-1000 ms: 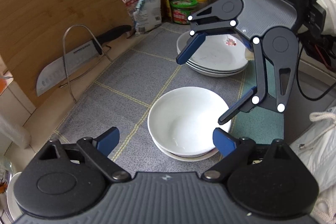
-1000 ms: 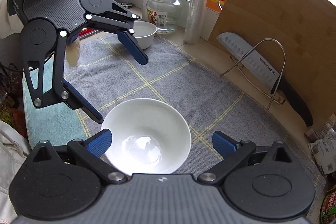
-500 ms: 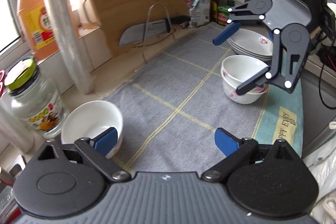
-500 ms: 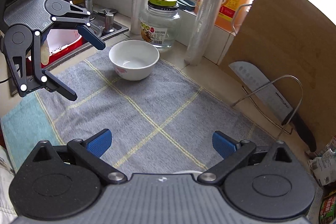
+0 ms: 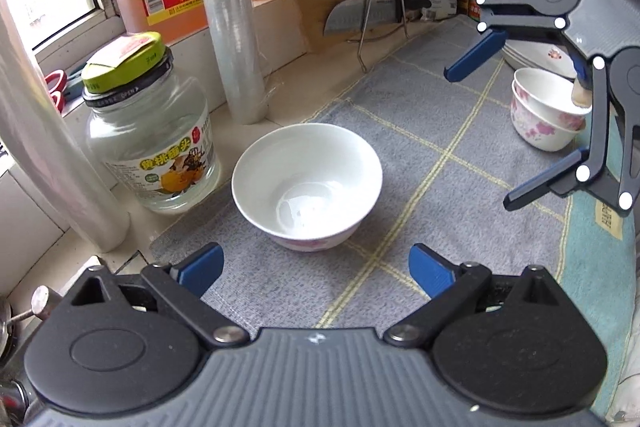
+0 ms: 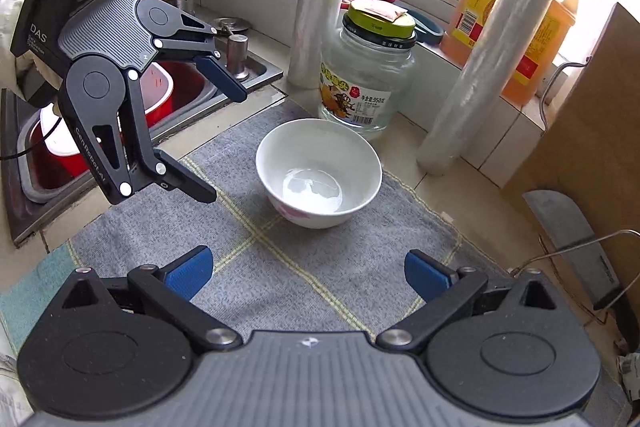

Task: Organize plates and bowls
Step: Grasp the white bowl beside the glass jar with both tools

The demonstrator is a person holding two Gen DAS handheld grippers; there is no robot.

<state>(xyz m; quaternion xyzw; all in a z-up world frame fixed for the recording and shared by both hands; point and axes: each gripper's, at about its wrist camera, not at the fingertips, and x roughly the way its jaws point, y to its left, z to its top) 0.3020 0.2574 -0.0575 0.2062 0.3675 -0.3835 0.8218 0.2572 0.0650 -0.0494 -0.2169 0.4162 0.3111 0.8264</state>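
Left gripper (image 5: 316, 263): jaws wide apart, just been opening, nothing between, aimed at the bowl.
Right gripper (image 6: 305, 271): jaws spread, empty, hanging near the bowl.
White bowl (image 5: 307, 185): upright on grey cloth (image 5: 432, 131), 12 o'clock of both grippers; glass jar (image 5: 148, 131) just beside at 10 o'clock.
Stacked bowls (image 5: 546, 115): 2 o'clock; plates (image 5: 536, 57) behind.

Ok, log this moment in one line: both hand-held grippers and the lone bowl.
left hand-held gripper: open, empty | right hand-held gripper: open, empty | white bowl: upright on grey mat, beside glass jar, untouched
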